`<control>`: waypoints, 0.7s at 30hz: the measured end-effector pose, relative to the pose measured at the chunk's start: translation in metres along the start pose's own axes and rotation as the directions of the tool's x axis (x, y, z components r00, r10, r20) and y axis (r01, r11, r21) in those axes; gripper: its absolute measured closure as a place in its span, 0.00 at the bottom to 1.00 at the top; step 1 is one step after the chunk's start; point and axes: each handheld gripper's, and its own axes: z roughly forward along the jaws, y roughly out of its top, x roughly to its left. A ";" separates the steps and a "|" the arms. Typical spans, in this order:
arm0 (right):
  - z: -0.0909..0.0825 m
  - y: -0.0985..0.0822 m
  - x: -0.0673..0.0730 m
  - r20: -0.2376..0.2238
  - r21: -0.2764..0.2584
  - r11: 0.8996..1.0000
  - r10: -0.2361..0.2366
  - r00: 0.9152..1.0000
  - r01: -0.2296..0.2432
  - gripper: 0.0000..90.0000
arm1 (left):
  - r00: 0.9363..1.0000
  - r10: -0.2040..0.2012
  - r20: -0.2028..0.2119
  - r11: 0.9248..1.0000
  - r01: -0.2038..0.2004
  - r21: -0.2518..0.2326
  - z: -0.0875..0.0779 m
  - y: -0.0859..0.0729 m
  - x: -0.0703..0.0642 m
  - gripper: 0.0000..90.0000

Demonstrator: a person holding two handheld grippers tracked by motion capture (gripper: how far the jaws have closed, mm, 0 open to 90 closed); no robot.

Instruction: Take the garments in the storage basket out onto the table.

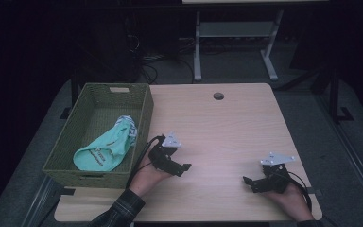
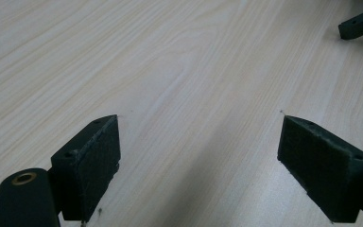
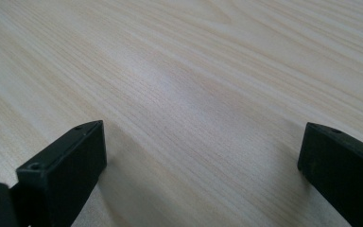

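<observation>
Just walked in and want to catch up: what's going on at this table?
A person sits at a wooden table holding a two-jaw tool in each hand. The left tool and the right tool both rest low on the bare tabletop, jaws spread wide and holding nothing. A mint-green cloth lies bunched inside the green woven basket at the table's left edge, apart from both tools.

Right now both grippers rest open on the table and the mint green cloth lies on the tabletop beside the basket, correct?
Not quite. The high view shows the mint green cloth lying inside the green woven basket, not beside it. The left gripper and right gripper are open on the table.
</observation>
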 end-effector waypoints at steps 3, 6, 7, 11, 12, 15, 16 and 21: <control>0.000 0.000 0.000 0.000 0.000 1.000 0.000 1.000 0.000 0.02 | 1.000 -0.002 0.001 1.000 0.002 -0.007 -0.001 0.001 0.000 0.15; 0.000 0.000 0.000 0.000 0.000 1.000 0.000 1.000 0.000 0.02 | 1.000 -0.003 0.005 1.000 0.003 -0.006 -0.003 0.002 0.000 0.15; 0.000 0.000 0.000 0.000 0.000 1.000 0.000 1.000 0.000 0.02 | 1.000 -0.002 0.005 1.000 0.002 -0.005 -0.003 0.003 0.000 0.15; 0.000 0.000 0.000 0.000 0.000 1.000 0.000 1.000 0.000 0.02 | 1.000 -0.006 0.004 1.000 0.006 -0.008 -0.004 0.004 0.001 0.15; 0.000 0.000 0.000 0.000 0.000 1.000 -0.001 1.000 0.001 0.02 | 1.000 -0.008 0.005 1.000 0.008 -0.011 -0.005 0.005 0.001 0.15; 0.000 0.000 0.000 0.000 0.000 1.000 -0.001 1.000 0.001 0.02 | 1.000 -0.008 0.008 1.000 0.008 -0.013 -0.006 0.006 0.001 0.15; 0.000 0.000 0.000 0.000 0.000 1.000 -0.001 1.000 0.001 0.02 | 1.000 -0.008 0.011 1.000 0.008 -0.014 -0.007 0.006 0.002 0.15; 0.000 0.000 0.000 0.000 0.000 1.000 0.000 1.000 0.000 0.02 | 1.000 -0.005 0.014 1.000 0.005 -0.022 -0.011 0.010 0.001 0.15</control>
